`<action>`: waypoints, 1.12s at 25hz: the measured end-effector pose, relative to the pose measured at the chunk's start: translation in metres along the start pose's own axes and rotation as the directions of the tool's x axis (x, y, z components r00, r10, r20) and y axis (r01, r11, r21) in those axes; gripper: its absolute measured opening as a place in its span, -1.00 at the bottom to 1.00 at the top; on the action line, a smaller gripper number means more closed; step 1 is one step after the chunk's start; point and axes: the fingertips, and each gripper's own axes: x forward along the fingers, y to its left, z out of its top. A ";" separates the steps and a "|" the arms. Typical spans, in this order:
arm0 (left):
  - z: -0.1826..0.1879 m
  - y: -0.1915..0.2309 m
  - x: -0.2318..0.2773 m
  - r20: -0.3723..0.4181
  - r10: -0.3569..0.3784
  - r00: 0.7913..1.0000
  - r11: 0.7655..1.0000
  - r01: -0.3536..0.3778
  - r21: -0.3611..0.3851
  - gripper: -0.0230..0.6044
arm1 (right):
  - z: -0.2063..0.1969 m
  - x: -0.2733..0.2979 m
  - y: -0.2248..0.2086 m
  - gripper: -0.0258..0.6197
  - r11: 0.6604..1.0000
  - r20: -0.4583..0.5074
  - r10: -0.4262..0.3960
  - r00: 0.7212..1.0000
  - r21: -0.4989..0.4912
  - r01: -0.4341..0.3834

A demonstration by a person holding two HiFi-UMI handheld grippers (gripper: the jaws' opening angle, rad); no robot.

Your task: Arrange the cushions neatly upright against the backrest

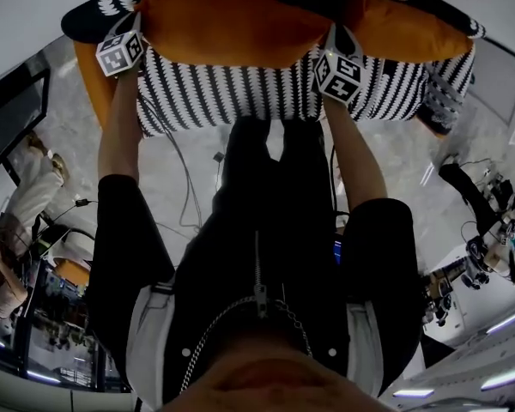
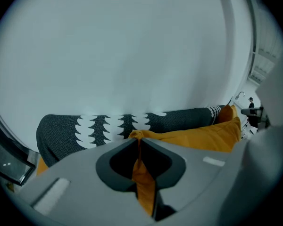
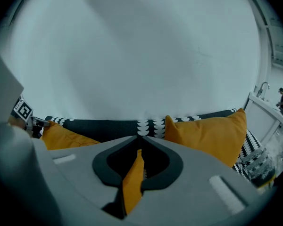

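Observation:
A long orange cushion (image 1: pixel 232 28) lies across the black-and-white patterned sofa (image 1: pixel 232 97), in front of its backrest (image 2: pixel 75 128). My left gripper (image 1: pixel 140 20) is at the cushion's left end. In the left gripper view the left gripper (image 2: pixel 137 136) is shut on a fold of orange fabric (image 2: pixel 142 182) at the cushion's corner. My right gripper (image 1: pixel 336 33) is at the cushion's right end. In the right gripper view the right gripper (image 3: pixel 140 139) also has orange fabric (image 3: pixel 132 180) pinched between its jaws. A second orange cushion (image 1: pixel 403 28) (image 3: pixel 210 131) leans upright against the backrest at the right.
A pale wall rises behind the sofa. Another orange shape (image 1: pixel 94 75) shows at the sofa's left end. Cables (image 1: pixel 189 187) trail over the glossy floor in front. A person (image 1: pixel 26 196) sits at the left, and desks with equipment (image 1: pixel 489 247) stand at the right.

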 end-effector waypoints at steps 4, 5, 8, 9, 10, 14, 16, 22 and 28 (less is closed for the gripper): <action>-0.002 -0.003 0.002 -0.002 -0.011 1.000 1.000 0.011 0.000 -0.82 | -0.009 0.008 -0.005 -0.52 0.999 -0.018 0.022 1.000 0.050 -0.021; -0.001 -0.004 0.002 -0.003 -0.013 1.000 1.000 0.013 0.001 -0.82 | -0.012 0.011 -0.006 -0.45 0.998 -0.027 0.026 0.999 0.064 -0.024; 0.000 -0.003 0.000 -0.002 -0.015 1.000 1.000 0.015 0.008 -0.82 | -0.022 0.020 -0.009 -0.39 0.992 -0.061 0.043 0.997 0.117 -0.035; 0.000 -0.004 0.001 -0.002 -0.016 1.000 1.000 0.016 0.009 -0.82 | -0.025 0.024 -0.011 -0.39 0.990 -0.073 0.048 0.996 0.135 -0.038; 0.000 -0.005 0.002 -0.002 -0.017 1.000 1.000 0.017 0.010 -0.82 | -0.028 0.027 -0.013 -0.40 0.988 -0.085 0.055 0.995 0.149 -0.042; 0.003 -0.010 0.005 0.001 -0.022 1.000 1.000 0.022 0.004 -0.82 | -0.033 0.035 -0.009 -0.76 0.988 -0.143 0.112 0.983 0.126 -0.094; 0.004 -0.009 0.003 0.003 -0.020 1.000 1.000 0.020 0.003 -0.82 | -0.031 0.035 -0.004 -0.79 0.991 -0.151 0.115 0.982 0.091 -0.102; 0.006 -0.016 -0.008 0.028 -0.004 1.000 1.000 0.004 0.005 -0.83 | -0.030 0.031 -0.008 -0.81 0.994 -0.144 0.106 0.984 0.053 -0.099; 0.002 -0.015 -0.041 0.072 -0.013 0.997 1.000 0.015 -0.023 -0.83 | -0.030 0.017 0.000 -0.82 0.992 -0.145 0.124 0.982 0.025 -0.122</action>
